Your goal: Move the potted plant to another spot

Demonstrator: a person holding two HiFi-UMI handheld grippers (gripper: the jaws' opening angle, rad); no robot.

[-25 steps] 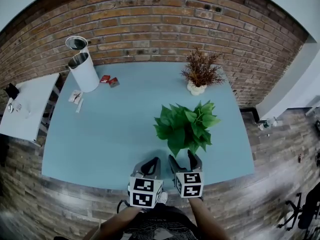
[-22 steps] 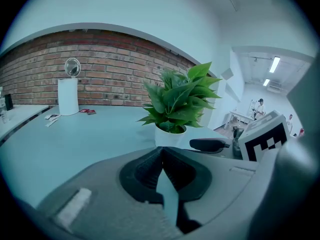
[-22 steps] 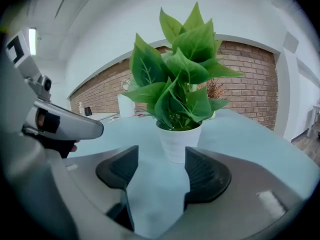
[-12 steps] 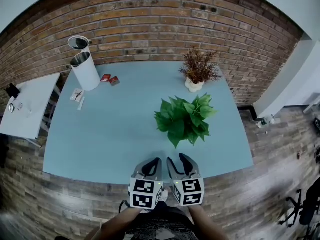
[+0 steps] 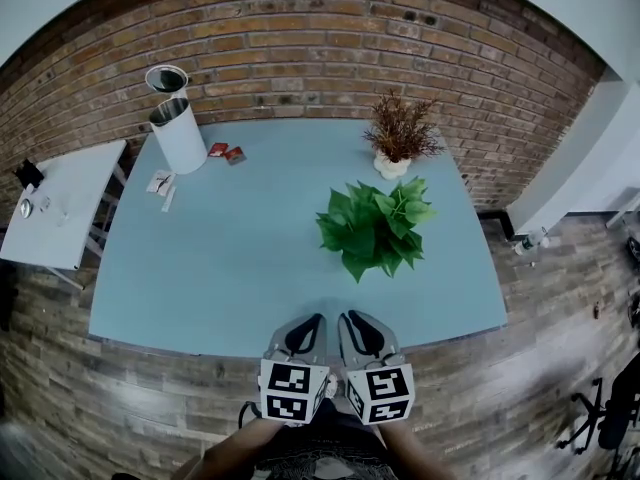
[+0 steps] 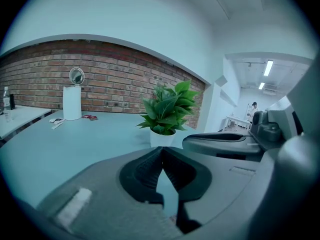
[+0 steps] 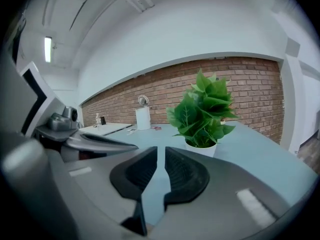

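The potted plant (image 5: 375, 226) is sitting on the blue table (image 5: 230, 258), toward the right side and about halfway back. Its big green leaves are spreading out over its small white pot (image 6: 162, 137). Nothing is touching it. Behind it, near the brick wall (image 5: 320, 48), a dry brown plant (image 5: 400, 136) is standing in its own little white pot, just apart from the green one. Far over at the back left corner, a tall white can (image 5: 178, 136) is standing with a round mirror (image 5: 166, 78) peeking up behind it. Two small red things (image 5: 228, 152) and some small white packets (image 5: 162, 183) are lying beside the can. A white side table (image 5: 60, 208) is standing next to the blue table on the left. The two grippers are hanging side by side at the near edge of the table, well apart from the plant, and both are pointing toward it. The left gripper (image 5: 305, 328) is keeping its jaws pressed together at the tips, with nothing between them. The right gripper (image 5: 362, 328) is closing its jaws, with only a thin gap showing, and nothing is sitting in that gap.
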